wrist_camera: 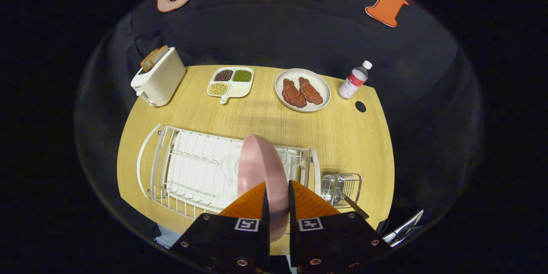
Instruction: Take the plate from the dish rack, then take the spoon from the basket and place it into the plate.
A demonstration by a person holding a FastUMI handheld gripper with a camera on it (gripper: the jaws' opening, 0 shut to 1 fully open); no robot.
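Hand-held gripper point(277, 195) clamped on the pink plate point(261, 171) — both fingers pressed against its rim, one on each face. Plate held edge-on and upright between the fingers, its upper part rising ahead of the fingertips, its lower edge sunk between the gripper's two bodies. Plate seen over the right end of the white wire dish rack point(188, 171); contact between plate and rack impossible to tell. Rack lying lengthwise on the wooden counter point(355, 137), just ahead of and to the left of the fingers, with a white drip tray beneath its wires. Small wire basket point(342, 186) just beside the rack's right end, right of the fingers; a dark handle — presumably the spoon point(353, 206) — leaning out of it toward the gripper. Beyond the rack, well apart from the fingers, along the far edge of the counter: white toaster point(159, 78) with bread slices in its slots, divided dish point(231, 82) holding beans of several colours, round white plate with two pieces of meat point(302, 90), and a plastic bottle point(354, 79) with white cap.
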